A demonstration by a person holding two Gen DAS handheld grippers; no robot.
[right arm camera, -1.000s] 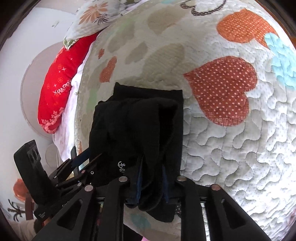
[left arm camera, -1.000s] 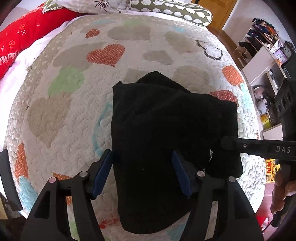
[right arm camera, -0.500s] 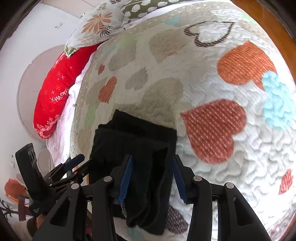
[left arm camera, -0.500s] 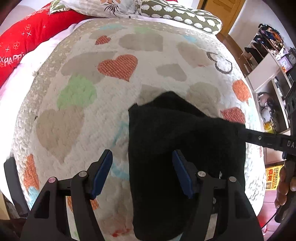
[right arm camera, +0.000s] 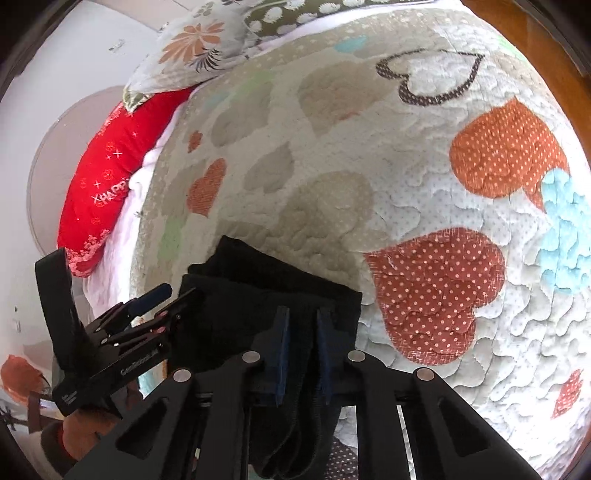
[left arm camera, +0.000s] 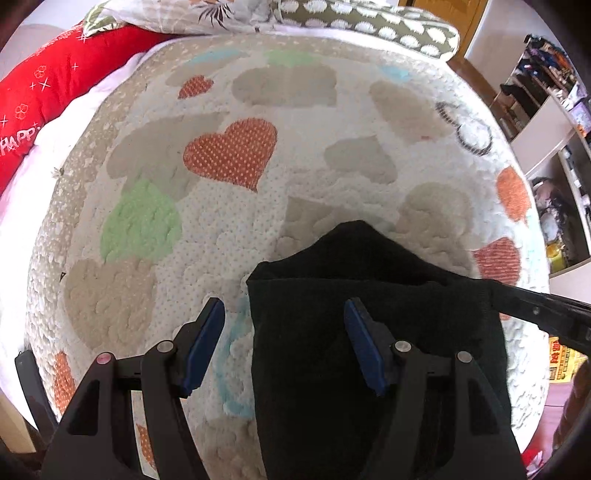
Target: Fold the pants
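The black pants (left arm camera: 369, 332) lie folded into a thick stack at the near edge of the heart-patterned quilt (left arm camera: 229, 155). My left gripper (left arm camera: 284, 347) is open, its blue pads straddling the stack's left edge with nothing between them pinched. My right gripper (right arm camera: 300, 354) is shut on the pants (right arm camera: 258, 295), its blue pads clamped on the folded layers at the near right corner. The right gripper's arm shows at the right of the left wrist view (left arm camera: 539, 314); the left gripper shows at lower left of the right wrist view (right arm camera: 147, 314).
A red pillow (left arm camera: 48, 92) lies at the far left, patterned pillows (left arm camera: 332, 18) at the head of the bed. Shelves with clutter (left arm camera: 554, 129) stand beyond the bed's right side. The quilt's near edge drops off right under the grippers.
The pants stack has slid toward the near right edge of the bed. My right gripper closed tighter on the folded layers. Both grippers drew back and up.
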